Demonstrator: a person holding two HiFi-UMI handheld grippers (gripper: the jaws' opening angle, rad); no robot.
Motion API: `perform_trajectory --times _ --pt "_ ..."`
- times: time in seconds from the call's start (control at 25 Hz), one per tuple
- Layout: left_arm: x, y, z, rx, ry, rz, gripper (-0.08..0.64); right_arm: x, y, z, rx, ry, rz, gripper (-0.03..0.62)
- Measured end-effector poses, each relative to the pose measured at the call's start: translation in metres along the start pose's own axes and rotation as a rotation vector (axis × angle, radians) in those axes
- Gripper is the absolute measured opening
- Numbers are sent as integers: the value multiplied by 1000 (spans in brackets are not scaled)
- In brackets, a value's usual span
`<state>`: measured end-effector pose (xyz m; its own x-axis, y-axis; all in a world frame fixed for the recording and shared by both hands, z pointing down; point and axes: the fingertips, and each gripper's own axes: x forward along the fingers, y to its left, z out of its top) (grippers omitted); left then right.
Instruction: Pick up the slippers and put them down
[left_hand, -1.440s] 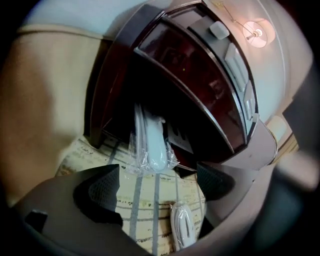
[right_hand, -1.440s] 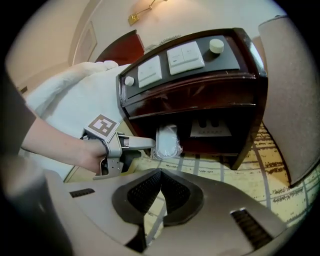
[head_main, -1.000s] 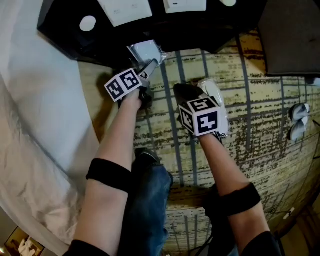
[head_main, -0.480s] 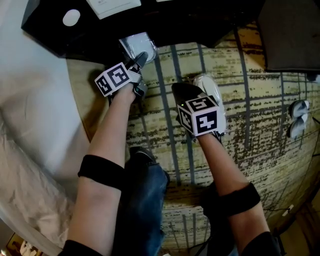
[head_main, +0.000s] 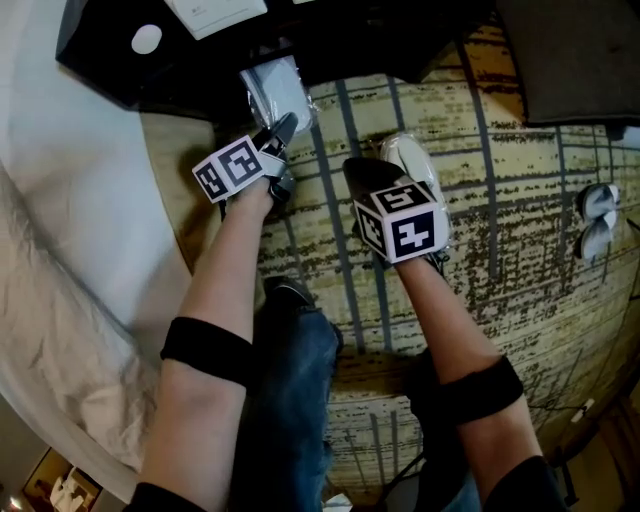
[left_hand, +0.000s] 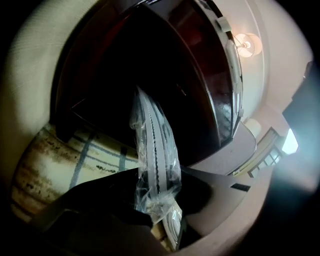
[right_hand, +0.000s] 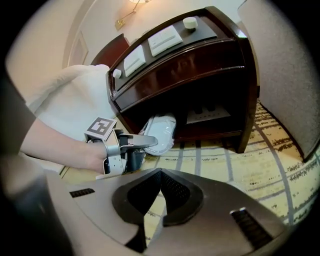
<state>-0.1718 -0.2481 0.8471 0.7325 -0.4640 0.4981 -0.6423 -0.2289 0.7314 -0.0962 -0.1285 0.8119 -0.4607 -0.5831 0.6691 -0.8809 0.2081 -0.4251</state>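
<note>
The left gripper (left_hand: 152, 200), jaws just closing, is clamping the near end of wrapped slippers (left_hand: 155, 145) apparently stretching straight ahead of it; the right gripper (right_hand: 159, 200), farther off, is idling with jaws together, empty.

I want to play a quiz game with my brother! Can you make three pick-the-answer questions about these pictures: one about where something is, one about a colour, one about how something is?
1. Where is the slipper pack by the dark nightstand? A on top of it; B low at its front, by the carpet; C behind it.
2. What colour are the slippers inside? A white; B red; C green.
3. How is the right gripper? A wide open; B shut and empty; C shut on a slipper.
Answers: 1 B, it shows at the nightstand's bottom opening; 2 A, white shows through the clear wrap; 3 B, its jaws meet with nothing between them.
</note>
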Motion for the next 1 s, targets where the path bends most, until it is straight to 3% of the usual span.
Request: perform_trajectory --times 0.6,1.0 --pt "-105 -104 -118 -96 70 40 98 -133 23 6 -13 47 -23 2" --pt "-127 -107 -195 -168 148 56 100 -167 14 -33 7 65 -44 2"
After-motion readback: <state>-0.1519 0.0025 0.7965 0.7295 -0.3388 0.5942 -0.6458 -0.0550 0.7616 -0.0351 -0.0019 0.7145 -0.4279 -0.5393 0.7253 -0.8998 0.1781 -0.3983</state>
